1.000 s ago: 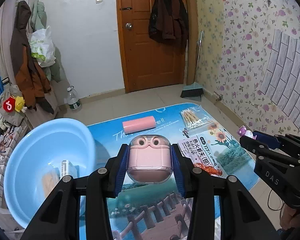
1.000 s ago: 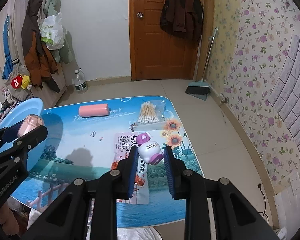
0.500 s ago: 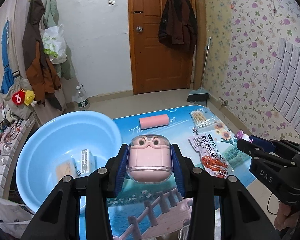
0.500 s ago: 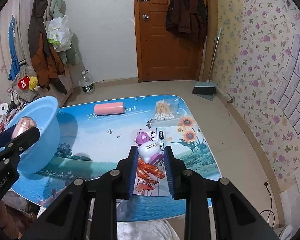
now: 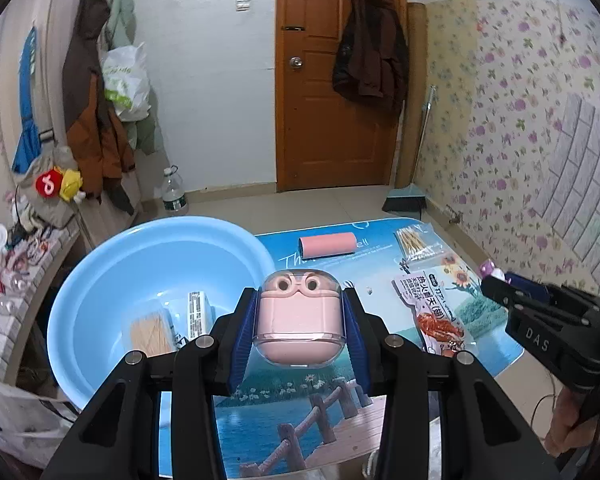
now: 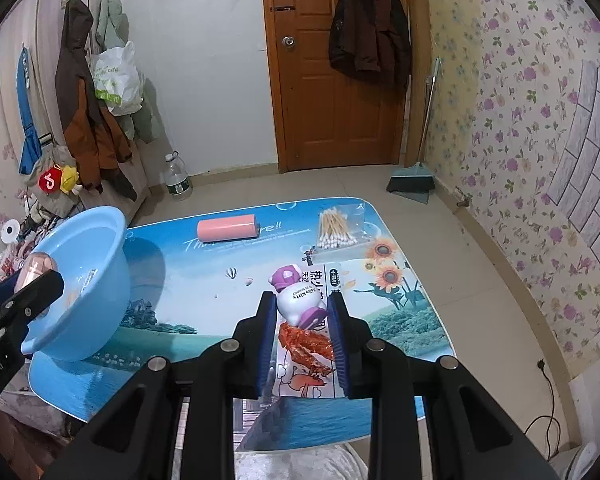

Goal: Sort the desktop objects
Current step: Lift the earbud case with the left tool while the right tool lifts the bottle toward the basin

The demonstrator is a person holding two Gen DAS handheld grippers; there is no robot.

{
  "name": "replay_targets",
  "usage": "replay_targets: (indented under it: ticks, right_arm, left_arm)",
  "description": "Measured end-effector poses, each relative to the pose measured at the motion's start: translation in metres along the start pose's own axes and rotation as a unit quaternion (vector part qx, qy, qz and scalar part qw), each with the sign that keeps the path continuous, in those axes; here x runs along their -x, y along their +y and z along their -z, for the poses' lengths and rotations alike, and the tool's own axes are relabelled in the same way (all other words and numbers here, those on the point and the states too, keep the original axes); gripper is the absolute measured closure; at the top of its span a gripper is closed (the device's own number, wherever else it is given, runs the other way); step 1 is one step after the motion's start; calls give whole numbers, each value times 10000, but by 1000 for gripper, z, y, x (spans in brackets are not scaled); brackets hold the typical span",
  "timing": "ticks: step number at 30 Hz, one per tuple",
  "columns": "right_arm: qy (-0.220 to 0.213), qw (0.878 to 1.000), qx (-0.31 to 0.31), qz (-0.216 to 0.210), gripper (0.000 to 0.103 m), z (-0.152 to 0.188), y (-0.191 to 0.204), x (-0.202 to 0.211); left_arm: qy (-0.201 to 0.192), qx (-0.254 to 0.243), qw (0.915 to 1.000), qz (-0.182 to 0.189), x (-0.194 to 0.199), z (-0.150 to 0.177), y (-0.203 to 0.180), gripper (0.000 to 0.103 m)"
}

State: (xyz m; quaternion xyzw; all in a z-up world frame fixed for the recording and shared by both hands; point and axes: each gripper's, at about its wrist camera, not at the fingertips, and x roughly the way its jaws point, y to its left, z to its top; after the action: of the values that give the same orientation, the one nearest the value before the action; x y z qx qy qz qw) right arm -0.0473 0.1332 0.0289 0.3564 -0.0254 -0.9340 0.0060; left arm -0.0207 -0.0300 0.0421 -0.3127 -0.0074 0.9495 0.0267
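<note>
My left gripper [image 5: 302,320] is shut on a pink earbud case [image 5: 299,320] in a clear cover, held above the table just right of the light blue basin [image 5: 100,280]. The basin holds a pack of toothpicks [image 5: 152,334] and a small white box [image 5: 198,314]. My right gripper [image 6: 302,312] is shut on a white and purple Hello Kitty bottle [image 6: 298,300], held above a snack packet [image 6: 312,356]. A pink roll [image 6: 227,230] and a bag of cotton swabs [image 6: 336,230] lie at the table's far side.
The table [image 6: 188,280] has a blue scenic cover and stands in a small room. The basin [image 6: 84,280] sits at its left edge. A door, hanging coats, a water bottle [image 6: 177,182] and a dustpan [image 6: 410,186] stand beyond on the floor.
Both grippers have risen and pulled back from the table with their objects. The left gripper has swung left, bringing more of the basin into its view.
</note>
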Motion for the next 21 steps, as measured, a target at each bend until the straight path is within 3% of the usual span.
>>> replay_targets:
  ticks: [21]
  right_arm:
    - [8,9999,122,-59,76,4,19,10]
  left_arm:
    - [-36,100,9998,-156,5,3,18,63]
